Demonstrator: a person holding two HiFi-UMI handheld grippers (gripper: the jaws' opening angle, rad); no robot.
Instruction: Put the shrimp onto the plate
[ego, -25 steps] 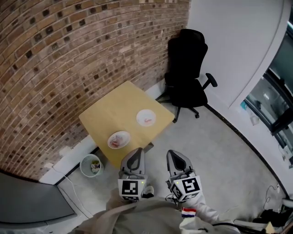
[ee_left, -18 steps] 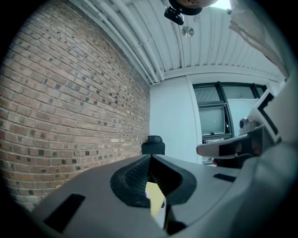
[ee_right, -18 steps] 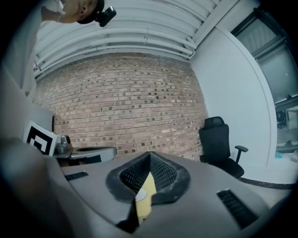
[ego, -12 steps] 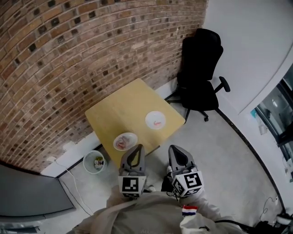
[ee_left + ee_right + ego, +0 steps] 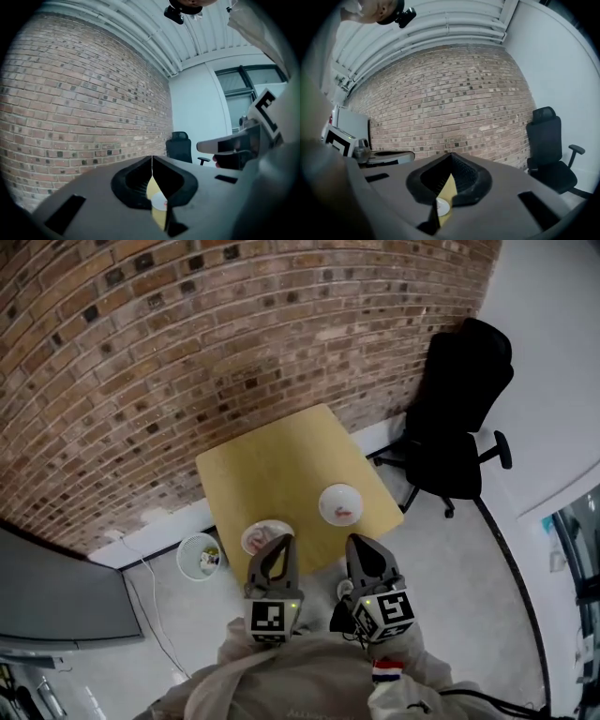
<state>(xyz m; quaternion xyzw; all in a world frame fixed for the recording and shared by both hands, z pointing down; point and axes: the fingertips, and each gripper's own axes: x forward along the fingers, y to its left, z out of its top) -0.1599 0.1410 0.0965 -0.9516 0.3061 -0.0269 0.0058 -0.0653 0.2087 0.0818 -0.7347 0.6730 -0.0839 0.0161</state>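
Observation:
A yellow square table (image 5: pixel 281 465) stands against the brick wall. It carries two white plates. The left plate (image 5: pixel 267 537), near the front edge, holds pink pieces that look like shrimp. The right plate (image 5: pixel 340 503) has a small pink bit on it. My left gripper (image 5: pixel 277 546) hangs in front of the table, its tip over the left plate's edge, shut and holding nothing. My right gripper (image 5: pixel 360 546) is beside it, just off the table's front edge, also shut and holding nothing. In the left gripper view the jaws meet at the left gripper's tip (image 5: pixel 152 157). The right gripper view shows the right gripper's tip (image 5: pixel 451 154) closed too.
A black office chair (image 5: pixel 459 418) stands right of the table by the white wall. A round waste bin (image 5: pixel 198 556) sits on the floor at the table's left corner. A dark grey panel (image 5: pixel 52 601) fills the lower left. The brick wall (image 5: pixel 234 324) runs behind.
The head view has swung and come closer: the table and plates now sit more central and nearer to both grippers. Both grippers stayed shut, side by side.

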